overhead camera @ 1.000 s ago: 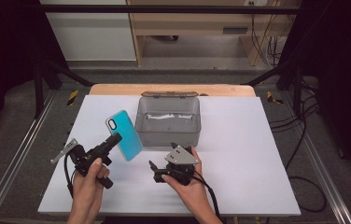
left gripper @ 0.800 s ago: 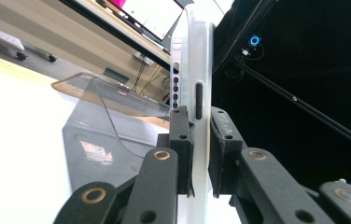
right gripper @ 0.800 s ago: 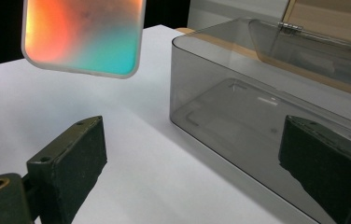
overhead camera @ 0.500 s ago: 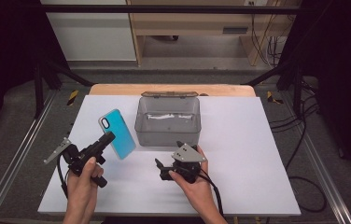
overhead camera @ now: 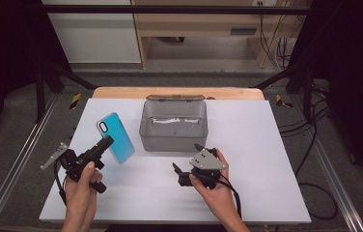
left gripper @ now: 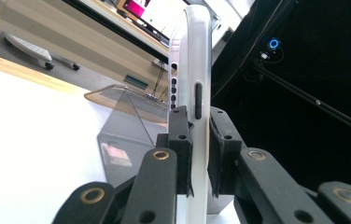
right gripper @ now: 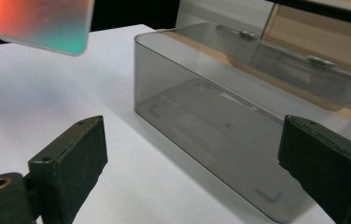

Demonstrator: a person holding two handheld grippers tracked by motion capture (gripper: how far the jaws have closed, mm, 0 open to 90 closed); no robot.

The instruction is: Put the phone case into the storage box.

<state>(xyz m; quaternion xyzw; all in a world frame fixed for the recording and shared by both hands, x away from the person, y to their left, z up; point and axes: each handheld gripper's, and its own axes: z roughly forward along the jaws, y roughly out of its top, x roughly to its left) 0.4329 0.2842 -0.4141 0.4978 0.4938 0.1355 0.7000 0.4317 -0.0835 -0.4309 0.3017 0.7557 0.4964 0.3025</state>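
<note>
While the left gripper (overhead camera: 106, 143) is clamping its jaws tight on the slim turquoise-backed phone w/ white rim (overhead camera: 116, 137), that phone is hanging tilted above the white table top (overhead camera: 266, 145), just left of the smoky clear plastic box w/ hinged lid (overhead camera: 174, 124). From the left gripper view the phone (left gripper: 197, 93) is standing edge-on betw. both pads, side button showing, box (left gripper: 127, 140) sitting behind it. Box lid is lying open at the back, toward the wooden table edge (overhead camera: 121, 92). Right gripper (overhead camera: 185, 160) is hovering just in front of the box's near wall, jaws spread wide, nothing betw. them; in its own view the box (right gripper: 239, 116) is lying straight ahead, phone (right gripper: 40, 23) at upper left.
</note>
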